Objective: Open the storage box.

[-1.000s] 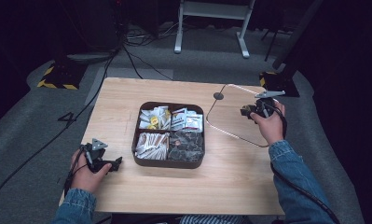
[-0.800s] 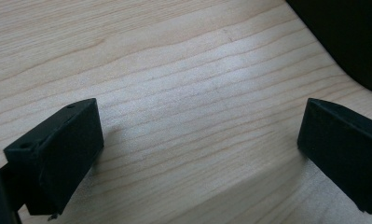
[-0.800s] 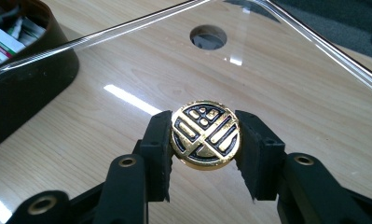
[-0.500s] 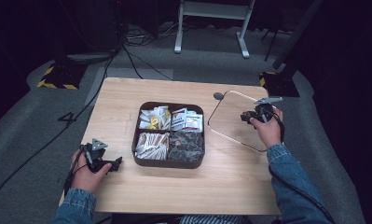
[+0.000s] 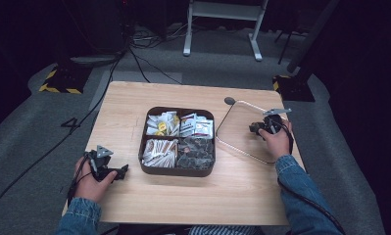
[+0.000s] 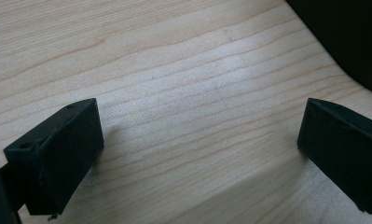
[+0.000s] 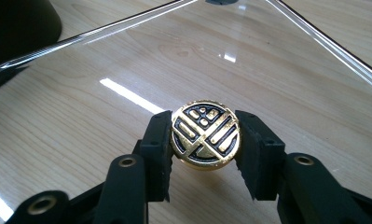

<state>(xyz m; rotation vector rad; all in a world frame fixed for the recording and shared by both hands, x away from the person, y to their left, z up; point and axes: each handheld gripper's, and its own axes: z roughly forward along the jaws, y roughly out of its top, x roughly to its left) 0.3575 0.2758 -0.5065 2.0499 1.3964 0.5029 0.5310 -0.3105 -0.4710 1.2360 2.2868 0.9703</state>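
A clear square lid (image 5: 237,125) with a round gold-and-black knob (image 7: 205,134) lies low over the table to the right of a dark brown four-compartment box (image 5: 177,171). My right gripper (image 5: 257,128) is shut on the knob, a pad (image 7: 158,140) pressing on each side. The wood grain shows through the lid pane (image 7: 127,60). My left gripper (image 5: 122,171) rests on the table near its front left, jaws wide apart over bare wood (image 6: 183,93), nothing between them.
The box compartments hold several packets: white and yellow ones (image 5: 162,125) at the back, tan sticks (image 5: 158,151) and dark packets (image 5: 195,151) in front. A small dark round spot (image 5: 229,101) sits by the lid's far corner. A metal stand (image 5: 222,10) and cables lie beyond the table.
My right hand has sunk with the lid, which was tilted up off the table and now lies lower and flatter beside the box. The left hand has stayed put.
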